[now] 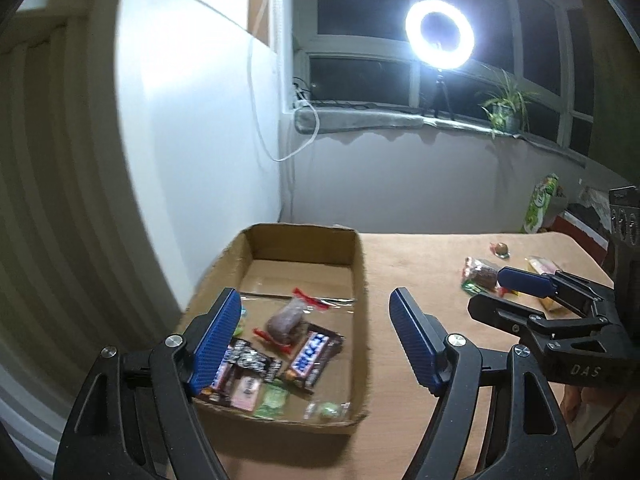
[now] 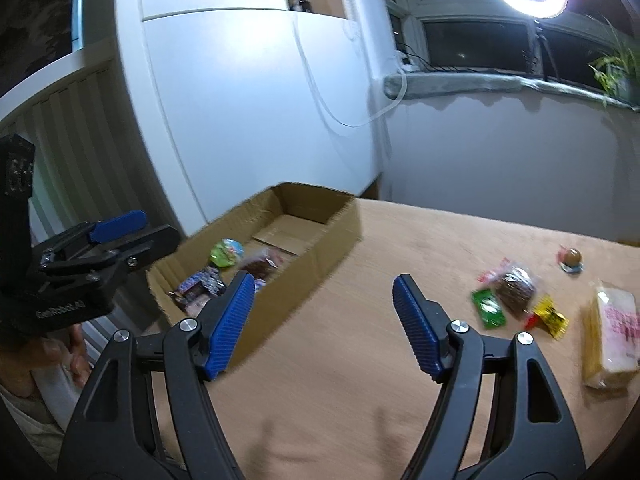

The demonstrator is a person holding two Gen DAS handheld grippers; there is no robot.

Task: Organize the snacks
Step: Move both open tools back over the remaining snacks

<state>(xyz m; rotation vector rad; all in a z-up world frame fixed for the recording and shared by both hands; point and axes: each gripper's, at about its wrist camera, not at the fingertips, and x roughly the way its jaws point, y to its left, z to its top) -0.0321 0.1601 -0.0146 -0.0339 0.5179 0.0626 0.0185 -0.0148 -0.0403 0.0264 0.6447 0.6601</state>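
An open cardboard box (image 1: 360, 280) (image 2: 320, 248) lies on the wooden table and holds several snacks, among them a Snickers bar (image 1: 314, 356) and a clear bag with a brown cake (image 1: 286, 322). My left gripper (image 1: 316, 340) hangs open above the box's near end, nothing between its blue pads. My right gripper (image 2: 324, 320) is open and empty over the bare table, just right of the box. Loose snacks lie to its right: a brown cake bag (image 2: 516, 288), a green packet (image 2: 488, 308), a yellow candy (image 2: 552, 316), a pale wafer pack (image 2: 612, 332) and a small round sweet (image 2: 572, 258).
The box stands in the table's far left corner against a white wall. A windowsill with a ring light (image 1: 440, 34) and a potted plant (image 1: 506, 106) runs behind the table (image 2: 360, 380). A green bag (image 1: 542, 202) stands past the far right edge.
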